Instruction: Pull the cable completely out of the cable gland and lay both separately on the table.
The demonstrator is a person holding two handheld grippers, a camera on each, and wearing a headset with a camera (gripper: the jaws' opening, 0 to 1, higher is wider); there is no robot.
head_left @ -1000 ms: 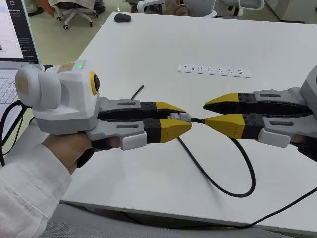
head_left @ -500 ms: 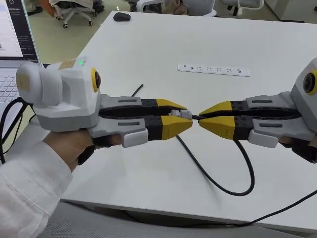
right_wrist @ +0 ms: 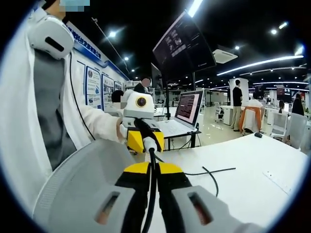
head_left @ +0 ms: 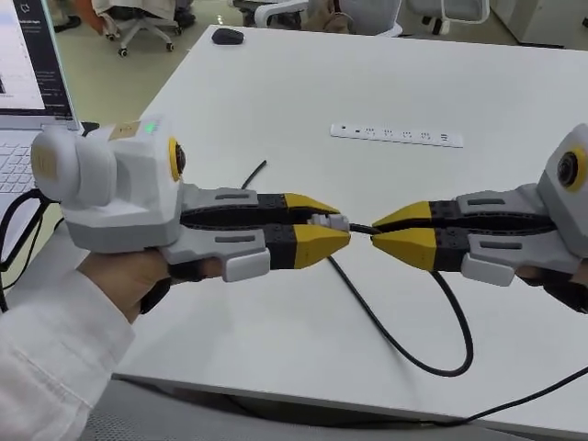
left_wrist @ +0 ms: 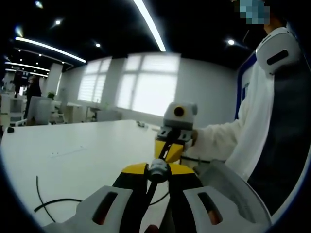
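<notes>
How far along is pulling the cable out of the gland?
Done: both grips are set. In hand: the left gripper is shut on the cable gland, the right gripper on the cable, which is not yet out. Left: pull it free, then lay both on the table.

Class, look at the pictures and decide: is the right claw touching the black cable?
Touching. In the right gripper view, the right claw pinches the cable between its yellow tips, with no gap showing.
</notes>
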